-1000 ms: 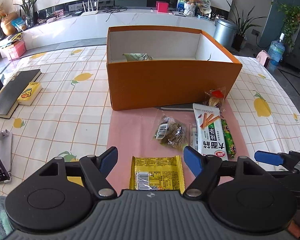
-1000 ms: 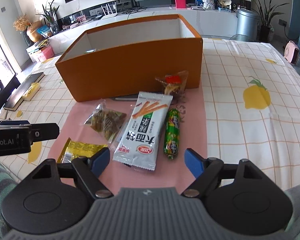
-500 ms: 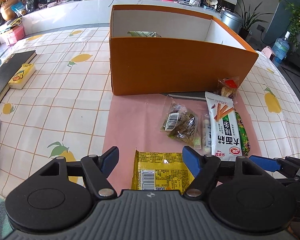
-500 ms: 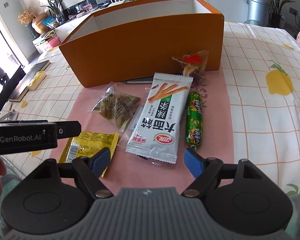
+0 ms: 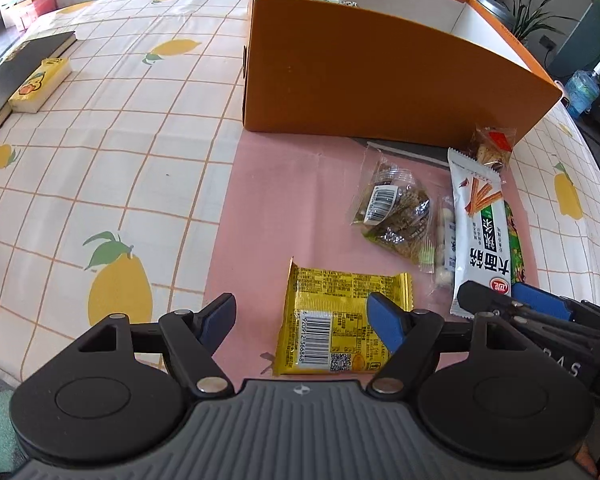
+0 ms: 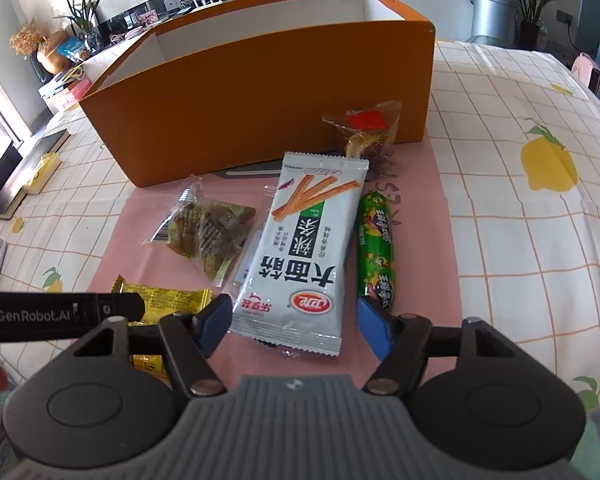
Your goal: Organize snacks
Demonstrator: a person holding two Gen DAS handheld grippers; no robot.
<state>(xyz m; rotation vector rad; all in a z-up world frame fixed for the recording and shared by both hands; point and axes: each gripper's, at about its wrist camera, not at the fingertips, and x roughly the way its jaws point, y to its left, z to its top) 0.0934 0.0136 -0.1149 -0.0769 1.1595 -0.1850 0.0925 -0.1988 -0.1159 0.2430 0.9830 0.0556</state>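
Both tongs hang over the pink mat at the counter's near edge. The left tongs (image 5: 302, 314), spread, straddle the yellow packet (image 5: 340, 316). The right tongs (image 6: 294, 322) have just been closing around the white snack bag (image 6: 304, 256) (not yet pinching), presumably bound for the orange box (image 6: 260, 92) behind.

Left gripper (image 5: 302, 318) and right gripper (image 6: 294, 326): each has a ribbed grey housing with a small emblem at its front edge, two black disc-shaped pivot covers, and black linkage arms joined by silver rivets. The fingers (image 5: 384, 320) end in blue pads. Seen from the right wrist camera, the left gripper's black side bears white lettering "GenRobot.AI".
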